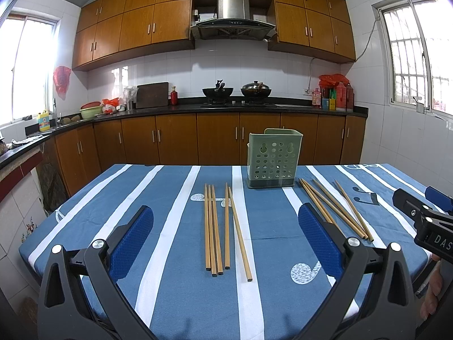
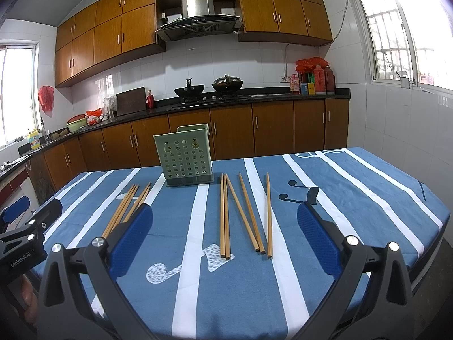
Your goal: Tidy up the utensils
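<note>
Both grippers hang above the near edge of the table (image 1: 85, 198), each with its jaws spread wide and nothing between them: the left gripper (image 1: 226, 218) faces the left chopsticks (image 1: 215, 226), five lying nearly parallel on the cloth, and the right gripper (image 2: 226, 215) faces the right chopsticks (image 2: 243, 215), five fanned slightly apart. The holder (image 1: 273, 158), a green perforated box, stands upright at the far middle of the table, between the two groups and apart from both. No chopstick is in it yet. The sticks look light, thin, stiff and smooth, so they would likely roll or slip in a loose pinch. A grip across the middle of one stick, or a close pair, seems safest for tipping it upright into the holder.
</note>
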Motion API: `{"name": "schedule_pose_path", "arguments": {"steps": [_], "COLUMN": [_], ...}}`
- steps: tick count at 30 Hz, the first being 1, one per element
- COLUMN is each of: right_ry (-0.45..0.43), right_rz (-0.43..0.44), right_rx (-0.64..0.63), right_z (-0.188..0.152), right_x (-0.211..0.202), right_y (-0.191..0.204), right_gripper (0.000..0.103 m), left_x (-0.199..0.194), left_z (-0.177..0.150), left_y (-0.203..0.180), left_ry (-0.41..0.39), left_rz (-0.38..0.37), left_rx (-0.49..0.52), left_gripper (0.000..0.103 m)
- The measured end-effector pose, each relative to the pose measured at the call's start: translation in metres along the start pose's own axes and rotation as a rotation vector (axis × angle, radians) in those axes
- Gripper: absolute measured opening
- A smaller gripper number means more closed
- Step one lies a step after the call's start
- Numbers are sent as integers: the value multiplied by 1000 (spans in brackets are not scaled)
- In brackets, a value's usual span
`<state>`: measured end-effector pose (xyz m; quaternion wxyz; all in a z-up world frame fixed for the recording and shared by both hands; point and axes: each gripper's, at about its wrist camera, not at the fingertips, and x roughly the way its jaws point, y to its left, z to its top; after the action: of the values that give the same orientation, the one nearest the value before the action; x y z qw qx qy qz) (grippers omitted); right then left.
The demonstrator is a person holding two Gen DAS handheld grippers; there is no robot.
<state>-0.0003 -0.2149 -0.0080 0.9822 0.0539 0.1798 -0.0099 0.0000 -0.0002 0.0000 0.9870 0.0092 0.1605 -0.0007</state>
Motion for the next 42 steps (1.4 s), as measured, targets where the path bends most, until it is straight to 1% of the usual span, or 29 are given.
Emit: {"name": "schedule_pose_path", "arguments": {"steps": [42], "right_ry": [2], "right_rz": [1], "right_rx": [2], "right_z": [-1], "right_x": [3], "right_y": [0], "right_gripper": [99], "left_x": [0], "left_z": [0], "left_y": [0], "left_ry": [1], "left_rz": [1], "left_rx": [2], "left_gripper": [101]}}
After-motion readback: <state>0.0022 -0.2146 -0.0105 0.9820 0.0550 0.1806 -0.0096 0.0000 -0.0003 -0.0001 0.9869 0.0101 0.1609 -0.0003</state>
